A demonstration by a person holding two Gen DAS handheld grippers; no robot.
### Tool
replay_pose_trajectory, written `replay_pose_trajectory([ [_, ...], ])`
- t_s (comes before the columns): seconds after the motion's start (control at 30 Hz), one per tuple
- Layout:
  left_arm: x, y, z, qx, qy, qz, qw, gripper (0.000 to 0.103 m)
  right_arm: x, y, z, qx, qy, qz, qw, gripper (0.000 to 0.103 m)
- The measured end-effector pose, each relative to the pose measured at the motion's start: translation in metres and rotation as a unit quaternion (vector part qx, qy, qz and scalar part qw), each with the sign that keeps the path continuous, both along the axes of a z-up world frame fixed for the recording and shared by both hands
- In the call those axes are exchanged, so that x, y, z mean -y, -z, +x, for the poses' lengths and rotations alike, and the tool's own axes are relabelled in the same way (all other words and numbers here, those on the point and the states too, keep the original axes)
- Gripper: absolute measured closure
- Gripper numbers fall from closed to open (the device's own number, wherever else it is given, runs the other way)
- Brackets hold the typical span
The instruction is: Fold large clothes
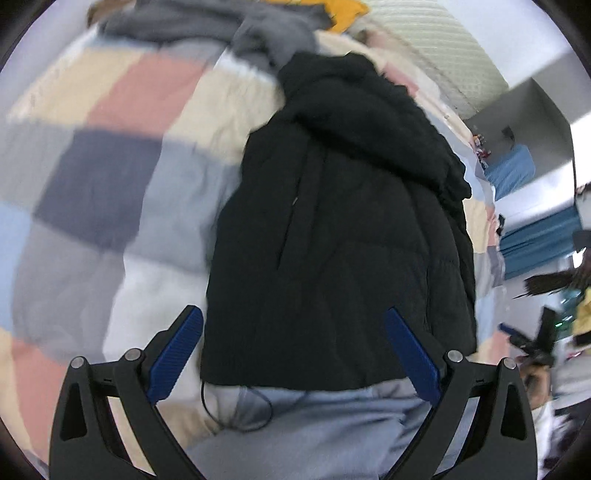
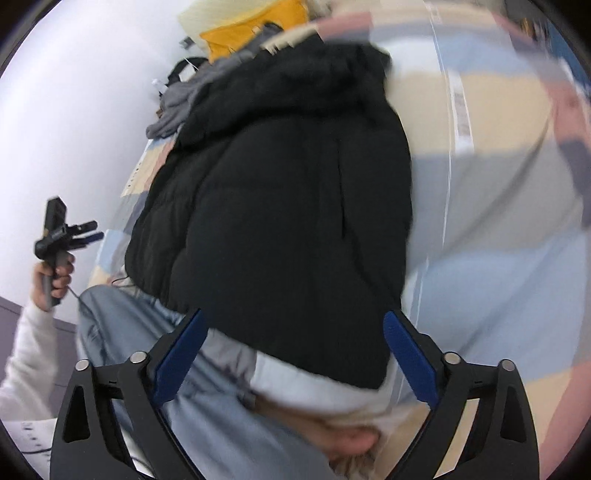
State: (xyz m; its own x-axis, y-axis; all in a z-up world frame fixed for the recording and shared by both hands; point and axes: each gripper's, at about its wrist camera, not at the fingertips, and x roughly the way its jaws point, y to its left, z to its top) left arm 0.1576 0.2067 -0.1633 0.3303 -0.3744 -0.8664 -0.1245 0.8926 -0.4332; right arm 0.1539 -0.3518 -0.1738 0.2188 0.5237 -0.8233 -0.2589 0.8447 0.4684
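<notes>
Black jacket (image 1: 332,229) lies flat on checked quilt (image 1: 110,155), hem toward cameras, over pale jeans (image 2: 155,354). Left gripper (image 1: 293,325) & right gripper (image 2: 291,326): both spread wide, holding nothing. Grey garment (image 1: 229,26) beyond collar.

No lettering is showing clearly enough to be read in either view. A narrow strip of dark marks is running along the edge of the patchwork quilt (image 2: 460,107) in the right wrist view, and a similar strip is lying along the quilt's far edge beside the black puffer jacket (image 2: 280,206), but motion blur is smearing both into unreadable specks. The jacket itself is showing no visible label or brand, and the small colourful items on the distant shelf (image 1: 480,142) are appearing too tiny to make out.
</notes>
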Motion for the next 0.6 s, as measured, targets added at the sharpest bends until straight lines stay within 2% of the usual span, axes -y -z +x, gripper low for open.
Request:
replay_pose_trajectory([
  [0.07,-0.007,0.008,-0.006,-0.010,-0.005,-0.016,0.9998,0.004,0.006,0.013,-0.002,-0.020,-0.004,-0.003,1.000,0.013],
  [0.17,-0.010,0.013,-0.014,-0.014,-0.010,0.005,0.9998,0.004,0.012,0.032,-0.004,-0.045,-0.001,-0.015,0.999,0.013],
  [0.37,-0.023,0.027,-0.014,-0.048,-0.008,-0.033,0.9983,0.004,0.021,0.057,-0.001,-0.085,0.008,0.002,0.996,0.013],
  [0.43,-0.030,0.028,-0.014,-0.051,-0.036,-0.024,0.9978,0.004,0.023,0.063,0.002,-0.086,0.011,0.000,0.996,0.014],
  [0.5,-0.035,0.031,-0.012,-0.055,-0.053,-0.047,0.9960,0.004,0.025,0.068,0.005,-0.094,0.009,0.005,0.996,0.026],
  [0.6,-0.033,0.039,-0.007,-0.063,-0.049,-0.072,0.9942,0.004,0.022,0.077,0.011,-0.108,-0.001,0.013,0.994,0.029],
])
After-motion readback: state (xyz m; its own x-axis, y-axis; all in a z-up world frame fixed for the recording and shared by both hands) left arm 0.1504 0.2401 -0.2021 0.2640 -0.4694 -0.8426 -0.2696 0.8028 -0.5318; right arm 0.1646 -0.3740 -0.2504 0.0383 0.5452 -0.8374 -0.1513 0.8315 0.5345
